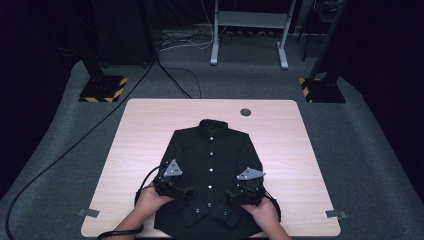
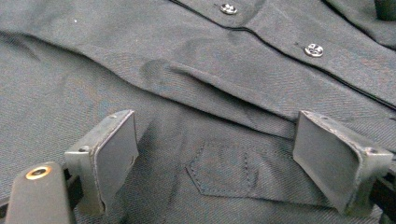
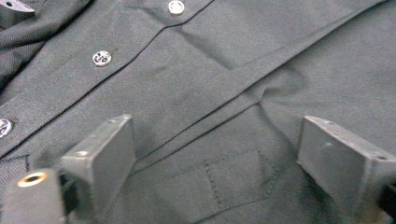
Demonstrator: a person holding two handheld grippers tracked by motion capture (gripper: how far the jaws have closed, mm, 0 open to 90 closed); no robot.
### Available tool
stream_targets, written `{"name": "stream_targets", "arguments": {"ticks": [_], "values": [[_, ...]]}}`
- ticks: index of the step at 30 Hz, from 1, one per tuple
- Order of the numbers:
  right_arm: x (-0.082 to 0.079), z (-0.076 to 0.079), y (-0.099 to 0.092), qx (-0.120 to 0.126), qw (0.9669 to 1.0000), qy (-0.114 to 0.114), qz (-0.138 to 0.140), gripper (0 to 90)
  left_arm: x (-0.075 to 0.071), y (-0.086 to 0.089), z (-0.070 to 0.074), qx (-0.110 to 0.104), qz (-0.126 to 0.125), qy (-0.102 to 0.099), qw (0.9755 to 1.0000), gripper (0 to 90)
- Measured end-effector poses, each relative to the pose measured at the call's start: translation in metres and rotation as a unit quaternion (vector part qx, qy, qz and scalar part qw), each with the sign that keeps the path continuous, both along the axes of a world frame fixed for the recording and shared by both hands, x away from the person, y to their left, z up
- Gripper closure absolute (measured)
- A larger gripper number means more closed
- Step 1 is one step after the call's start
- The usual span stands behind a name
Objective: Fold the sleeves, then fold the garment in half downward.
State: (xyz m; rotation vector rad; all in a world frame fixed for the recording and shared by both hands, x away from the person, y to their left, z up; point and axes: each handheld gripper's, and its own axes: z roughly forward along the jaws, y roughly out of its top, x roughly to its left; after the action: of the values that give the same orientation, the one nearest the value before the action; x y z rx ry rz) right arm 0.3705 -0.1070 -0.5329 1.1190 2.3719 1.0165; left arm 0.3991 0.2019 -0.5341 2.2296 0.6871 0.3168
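Shirt, dark and buttoned, lies flat on the table, collar away from the person, sleeves folded in over the front. Left gripper and right gripper sit low over its lower part, either side of the button row. Both have their jaws spread wide, pads clear of the cloth, holding nothing.

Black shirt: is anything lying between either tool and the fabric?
Nothing visible. Left tool and right tool sit open directly over the black shirt, with bare cloth between their jaws in both gripper views.
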Motion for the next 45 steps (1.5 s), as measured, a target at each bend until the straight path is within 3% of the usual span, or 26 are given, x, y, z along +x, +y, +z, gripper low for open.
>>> {"name": "stream_targets", "arguments": {"ticks": [9,19,28,45], "values": [[0.001,0.001,0.002,-0.003,1.0000,0.004,0.005,10.9,-0.001,0.001,-0.001,-0.006,-0.004,-0.005,1.0000,16.6],[-0.004,-0.002,0.001,0.009,0.9999,-0.010,-0.004,11.3,-0.003,0.001,-0.001,-0.006,0.005,-0.004,1.0000,16.6],[-0.015,-0.003,0.002,0.001,0.9999,-0.007,0.013,5.4,-0.012,0.001,-0.001,-0.005,0.002,-0.003,1.0000,16.6],[-0.033,-0.003,0.001,0.006,0.9999,-0.006,0.014,7.8,-0.033,0.001,-0.001,-0.002,0.013,0.000,0.9999,16.6]]}}
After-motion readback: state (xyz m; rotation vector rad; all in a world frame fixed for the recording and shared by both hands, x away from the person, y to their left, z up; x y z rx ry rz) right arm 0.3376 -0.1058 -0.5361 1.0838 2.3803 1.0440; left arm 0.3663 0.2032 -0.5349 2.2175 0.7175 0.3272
